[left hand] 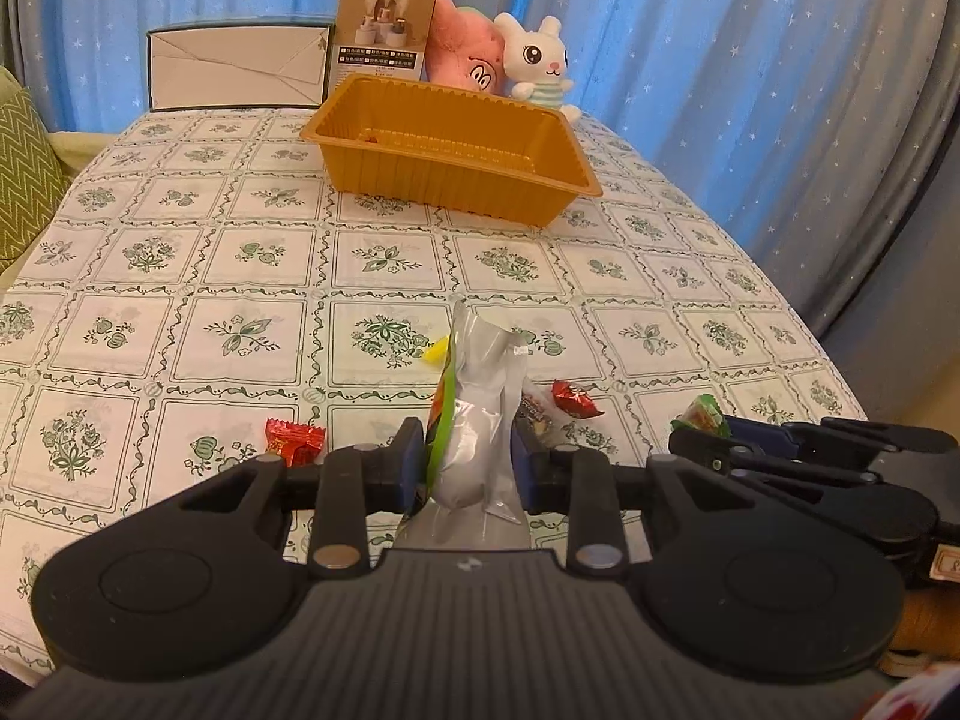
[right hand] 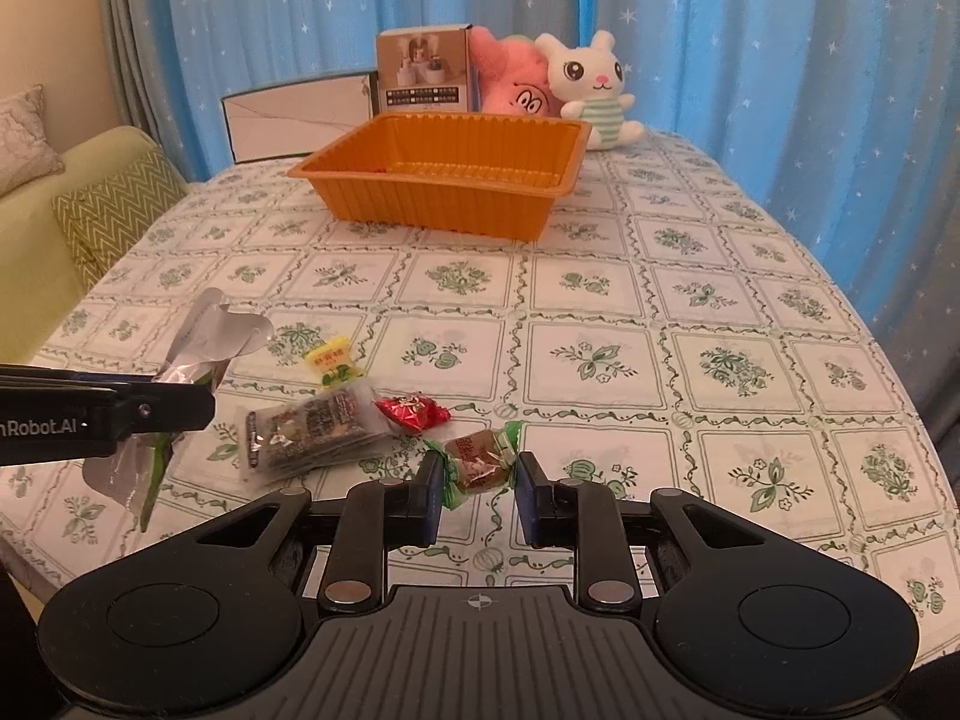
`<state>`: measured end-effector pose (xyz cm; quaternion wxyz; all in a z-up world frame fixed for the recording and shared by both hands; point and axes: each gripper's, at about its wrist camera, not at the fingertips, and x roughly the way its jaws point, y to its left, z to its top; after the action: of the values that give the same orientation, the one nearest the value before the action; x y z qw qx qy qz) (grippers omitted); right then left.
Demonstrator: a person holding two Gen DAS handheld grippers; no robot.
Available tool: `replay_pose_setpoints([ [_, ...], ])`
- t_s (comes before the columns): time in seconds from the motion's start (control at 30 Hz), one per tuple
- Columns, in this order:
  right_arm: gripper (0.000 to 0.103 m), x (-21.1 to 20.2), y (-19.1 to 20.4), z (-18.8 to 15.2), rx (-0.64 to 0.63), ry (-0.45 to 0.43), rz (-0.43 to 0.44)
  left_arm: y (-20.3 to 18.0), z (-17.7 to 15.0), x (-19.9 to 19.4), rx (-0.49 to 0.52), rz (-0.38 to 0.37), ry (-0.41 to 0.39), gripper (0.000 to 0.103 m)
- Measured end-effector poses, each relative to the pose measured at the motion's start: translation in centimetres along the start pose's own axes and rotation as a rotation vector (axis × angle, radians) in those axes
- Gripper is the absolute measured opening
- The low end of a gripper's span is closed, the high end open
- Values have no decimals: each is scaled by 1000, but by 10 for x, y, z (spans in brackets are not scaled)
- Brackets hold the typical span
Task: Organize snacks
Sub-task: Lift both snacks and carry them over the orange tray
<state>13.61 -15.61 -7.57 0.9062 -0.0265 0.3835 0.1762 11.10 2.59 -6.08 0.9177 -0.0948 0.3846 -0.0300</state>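
Note:
My left gripper is shut on a silver and green snack pouch, held upright above the table; the pouch also shows in the right wrist view. My right gripper has its jaws around a green-wrapped candy, touching both ends. An orange plastic tray stands far across the table, also in the right wrist view. Loose on the cloth lie a clear snack packet, a red candy, a yellow candy and another red candy.
A white box, a small product box, a pink plush and a white rabbit plush stand behind the tray. A green sofa with cushions is left of the table. Blue curtains hang behind.

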Motion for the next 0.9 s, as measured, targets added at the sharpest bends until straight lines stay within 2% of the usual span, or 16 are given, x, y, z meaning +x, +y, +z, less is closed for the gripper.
replay_pose_setpoints([
  [0.47, 26, -29, 4, 7, 12, -22, 2, -9, -1, -27, -33, 28, -21, 28],
  [0.9, 26, -39, 1, 48, 21, -49, 9, -12, 34, -32, -44, 45, -25, 28],
])
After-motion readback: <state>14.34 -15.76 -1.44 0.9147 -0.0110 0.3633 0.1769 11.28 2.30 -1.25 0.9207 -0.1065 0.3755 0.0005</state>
